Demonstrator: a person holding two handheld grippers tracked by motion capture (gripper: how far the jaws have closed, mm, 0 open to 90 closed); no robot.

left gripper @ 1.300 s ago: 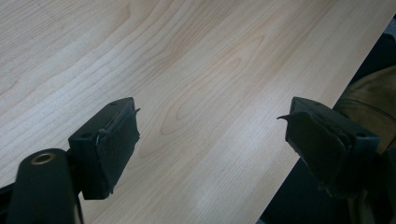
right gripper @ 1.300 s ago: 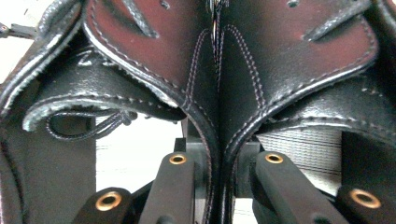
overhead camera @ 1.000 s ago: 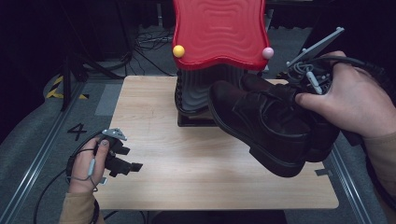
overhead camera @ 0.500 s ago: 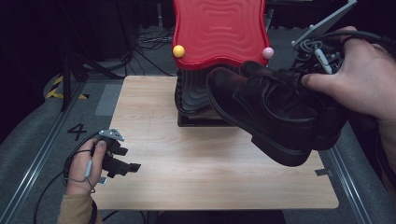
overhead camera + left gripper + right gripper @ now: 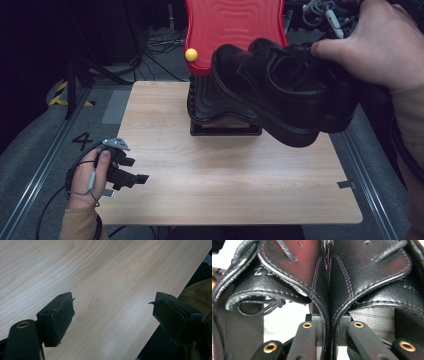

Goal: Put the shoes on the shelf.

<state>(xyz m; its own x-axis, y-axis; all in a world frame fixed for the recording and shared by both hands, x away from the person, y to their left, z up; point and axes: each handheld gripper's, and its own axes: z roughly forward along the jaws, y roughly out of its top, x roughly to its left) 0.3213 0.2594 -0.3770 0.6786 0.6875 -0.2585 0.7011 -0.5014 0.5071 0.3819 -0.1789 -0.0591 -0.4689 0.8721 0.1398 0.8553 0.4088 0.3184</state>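
Observation:
A pair of black leather lace-up shoes (image 5: 280,95) hangs in the air over the back right of the wooden table (image 5: 225,195). It is in front of a red wavy panel (image 5: 235,25) on a black ribbed stand (image 5: 215,107). My right gripper (image 5: 329,322) is shut on the two shoes' inner heel walls, pressed together between its jaws. The person's right hand (image 5: 390,45) covers that gripper in the high view. My left gripper (image 5: 136,170) rests low at the table's front left, open, with only bare wood between its pads (image 5: 62,315).
A yellow ball (image 5: 191,54) sits on the red panel's left edge. The stand's black base (image 5: 225,129) rests at the table's back middle. Metal rails (image 5: 35,185) and grey floor flank the table; cables lie behind it.
The right hand has lifted the pair of shoes higher and nearer the camera. The pink ball on the panel's right edge is now hidden behind them. The left gripper has stayed put.

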